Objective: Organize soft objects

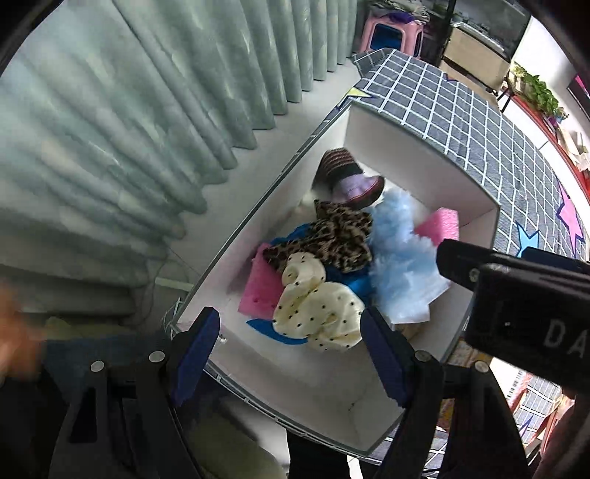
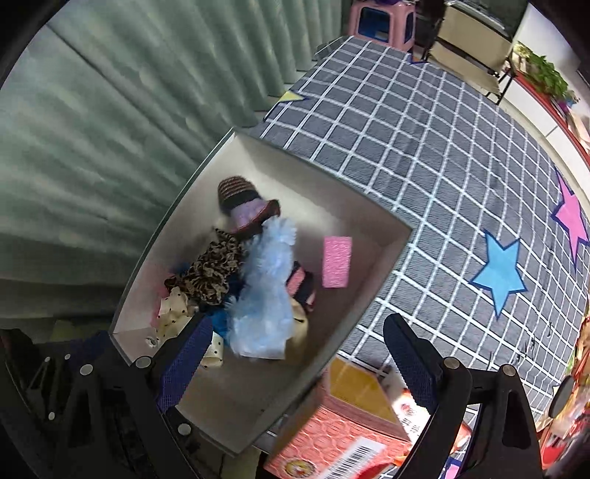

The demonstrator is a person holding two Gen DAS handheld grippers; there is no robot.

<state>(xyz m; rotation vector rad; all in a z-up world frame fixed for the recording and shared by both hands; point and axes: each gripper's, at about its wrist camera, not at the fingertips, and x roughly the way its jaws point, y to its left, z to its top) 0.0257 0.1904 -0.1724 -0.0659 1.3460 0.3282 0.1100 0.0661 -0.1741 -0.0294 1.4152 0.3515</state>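
A white box point(image 1: 424, 173) point(image 2: 372, 294) sits at the edge of a grey checked tablecloth point(image 2: 424, 147). Inside lie a striped knitted hat point(image 1: 346, 177) point(image 2: 243, 206), a leopard-print cloth point(image 1: 332, 235) point(image 2: 210, 272), a cream dotted cloth point(image 1: 317, 309) point(image 2: 173, 309), a fluffy light-blue piece point(image 1: 402, 258) point(image 2: 265, 287), a blue cloth point(image 1: 350, 283) and pink sponges point(image 1: 258, 287) point(image 2: 336, 261). My left gripper point(image 1: 291, 350) hangs open above the dotted cloth, empty. My right gripper point(image 2: 298, 361) is open over the box's near right wall, holding nothing; its body point(image 1: 516, 294) shows in the left wrist view.
Pale green curtains point(image 1: 129, 129) hang left of the box. A red and yellow carton point(image 2: 343, 423) stands beside the box's near corner. Blue point(image 2: 501, 272) and pink point(image 2: 573, 217) star shapes lie on the tablecloth. A pink stool point(image 2: 383, 22) and a cabinet stand far back.
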